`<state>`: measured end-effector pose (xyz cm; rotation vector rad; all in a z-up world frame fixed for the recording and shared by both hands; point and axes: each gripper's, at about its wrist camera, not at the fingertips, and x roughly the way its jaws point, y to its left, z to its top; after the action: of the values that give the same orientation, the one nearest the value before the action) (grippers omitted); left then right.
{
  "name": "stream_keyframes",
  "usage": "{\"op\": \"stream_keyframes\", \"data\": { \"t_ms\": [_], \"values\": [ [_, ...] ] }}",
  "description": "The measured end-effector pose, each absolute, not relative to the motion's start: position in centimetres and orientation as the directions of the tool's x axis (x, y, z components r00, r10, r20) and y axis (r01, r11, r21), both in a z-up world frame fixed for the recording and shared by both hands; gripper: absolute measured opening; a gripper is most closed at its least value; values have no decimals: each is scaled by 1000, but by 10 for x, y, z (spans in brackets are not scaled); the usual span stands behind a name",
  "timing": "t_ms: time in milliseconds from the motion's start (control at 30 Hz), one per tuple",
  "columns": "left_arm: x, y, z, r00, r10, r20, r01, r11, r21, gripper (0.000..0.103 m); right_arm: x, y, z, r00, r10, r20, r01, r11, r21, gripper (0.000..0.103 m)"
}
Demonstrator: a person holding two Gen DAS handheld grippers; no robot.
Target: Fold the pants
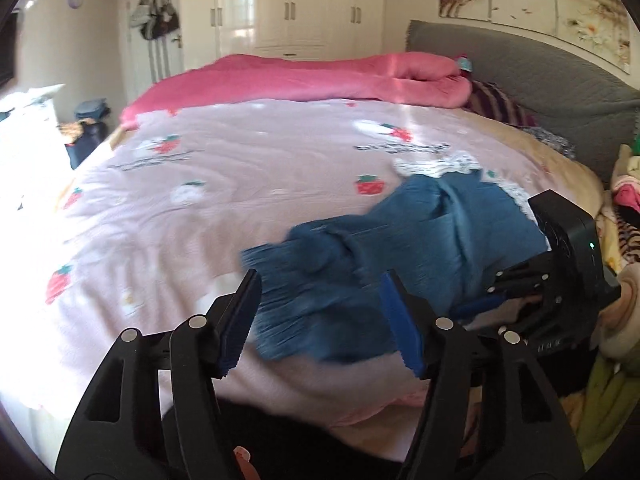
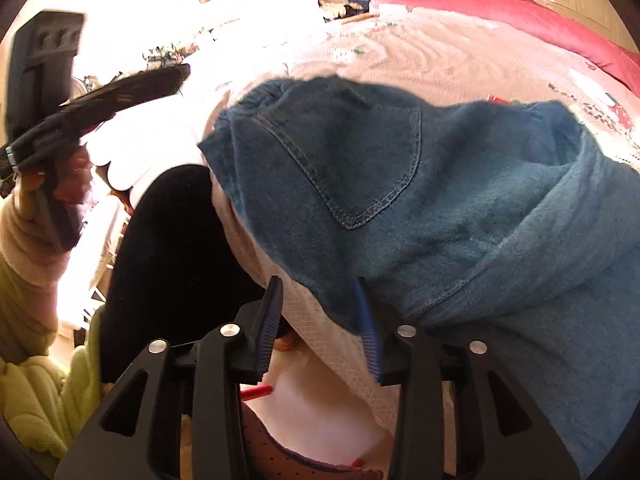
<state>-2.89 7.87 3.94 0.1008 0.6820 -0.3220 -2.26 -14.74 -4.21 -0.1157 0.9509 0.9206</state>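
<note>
Pants [image 1: 420, 248] lie bunched on pink bedspread [image 1: 240, 184] near bed edge, apparently just released. Left gripper [image 1: 320, 320] wide apart, empty, above frayed hem. Right gripper [image 2: 320, 328] partly spread, cloth edge against one pad, unclamped.

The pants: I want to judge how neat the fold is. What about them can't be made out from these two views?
- Left wrist view: the pants are motion-blurred, so their folds are unclear; the right gripper covers their right edge.
- Right wrist view: the pants run off the right and bottom edges, so their outline is cut off.
- Neither view shows the layers underneath.
</note>
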Motion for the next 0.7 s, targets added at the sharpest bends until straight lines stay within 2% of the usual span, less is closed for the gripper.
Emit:
{"op": "stream_keyframes", "data": {
  "t_ms": [133,233,367,533,633,700],
  "values": [
    [1,42,16,672,-287,-683,367,930,-30,52,-26,-176,-21,321,631,-706,-684,670,288,38],
    [12,29,-5,624,-311,-716,392,918,-57,40,-23,-201,-11,400,602,-691,-632,728,268,40],
    [22,23,-49,570,-194,-798,340,940,14,38,-8,-225,-4,476,565,-674,-552,789,270,40],
    [22,22,-61,605,-181,-775,326,945,34,38,21,-220,-9,517,495,-698,-494,839,228,45],
    [27,24,-62,609,-195,-769,316,949,11,40,43,-217,-34,504,380,-776,-427,890,158,46],
    [32,25,-61,613,-201,-764,310,951,0,41,50,-227,-50,472,381,-795,-400,896,192,46]
  ]
}}
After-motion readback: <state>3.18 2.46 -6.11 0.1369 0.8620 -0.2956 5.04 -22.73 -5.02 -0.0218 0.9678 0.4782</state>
